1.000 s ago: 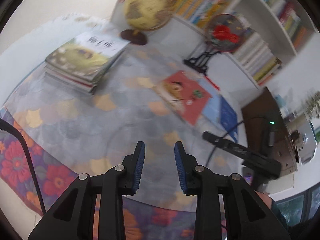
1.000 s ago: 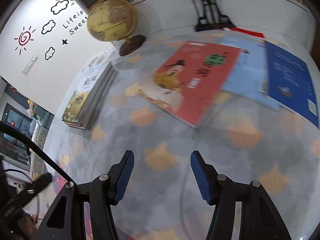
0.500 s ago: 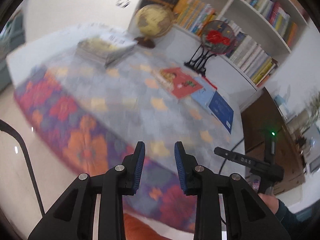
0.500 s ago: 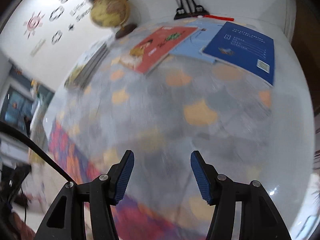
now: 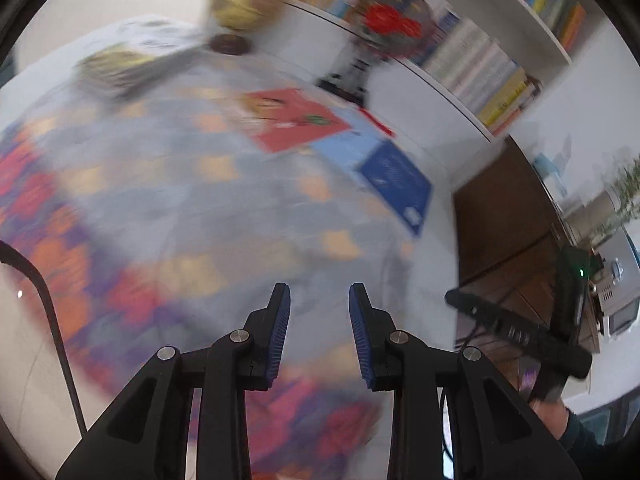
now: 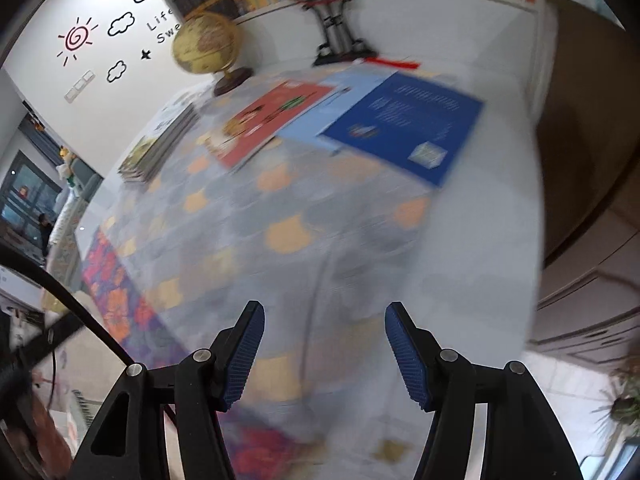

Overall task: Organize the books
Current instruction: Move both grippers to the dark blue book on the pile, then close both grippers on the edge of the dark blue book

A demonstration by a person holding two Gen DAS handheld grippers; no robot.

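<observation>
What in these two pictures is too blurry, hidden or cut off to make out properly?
- Left view: motion blur smears the book stack and globe; covers unreadable.
- Right view: print on the dark blue book is blurred.
- Right view: the light blue book lies mostly under its neighbours.
- Right view: the wall lettering is cut off by the shelf.
- Right view: the other tongs are a dark smear at the left edge.

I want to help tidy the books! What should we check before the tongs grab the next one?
1. Left tongs empty: ok, nothing between them.
2. Right tongs empty: ok, jaws opening, nothing between them.
3. Loose books in sight: ok, red book, light blue book and dark blue book lie overlapping on the tablecloth.
4. Pile to stack onto: ok, beside the globe.
5. Tongs near a book: not ok, both far back.
6. Sharp view: not ok, blurred.
</observation>
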